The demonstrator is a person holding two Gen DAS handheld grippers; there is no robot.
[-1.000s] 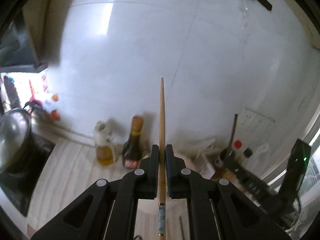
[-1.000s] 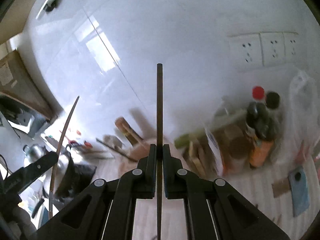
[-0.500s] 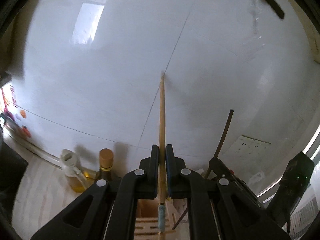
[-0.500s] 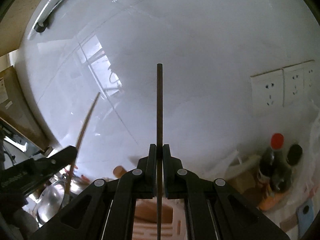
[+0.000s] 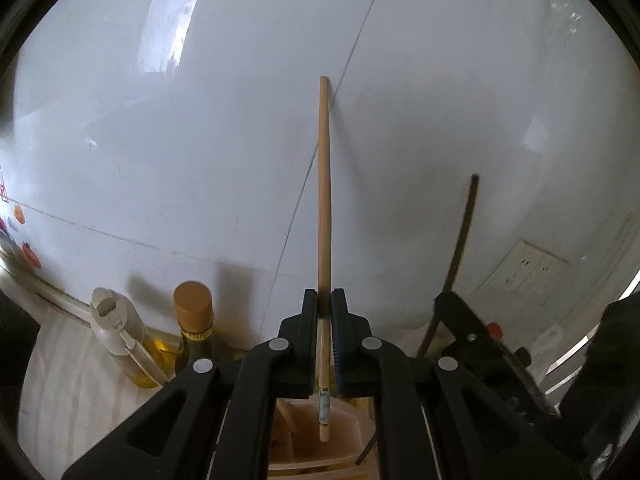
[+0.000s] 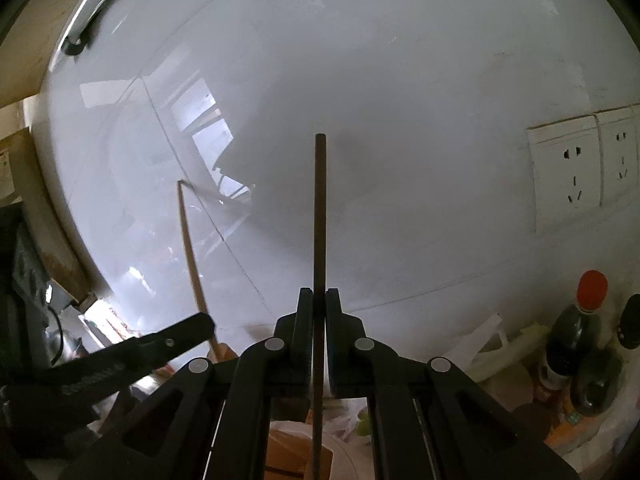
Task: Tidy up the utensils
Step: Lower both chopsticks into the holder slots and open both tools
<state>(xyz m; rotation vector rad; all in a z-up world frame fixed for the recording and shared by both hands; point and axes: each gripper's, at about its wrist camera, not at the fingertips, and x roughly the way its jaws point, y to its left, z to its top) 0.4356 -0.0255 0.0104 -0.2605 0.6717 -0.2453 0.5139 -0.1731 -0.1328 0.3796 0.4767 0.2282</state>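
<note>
The left gripper is clamped tight on a light wooden chopstick, its jaws pressed against the stick with no gap showing; the stick stands upright against the white tiled wall, and its lower end, banded with a pale blue pattern, hangs over a beige utensil holder seen between the gripper's arms. The right gripper is likewise closed hard on a dark chopstick, also upright, with its lower part running down past the jaws over a cluttered counter. In the left wrist view the dark chopstick and the right gripper appear just to the right; in the right wrist view the light chopstick and the left gripper appear to the left, tilted. A clear oil bottle and a dark bottle with a tan cap stand by the wall, touching or nearly so. A red-capped bottle stands below the wall sockets
</note>
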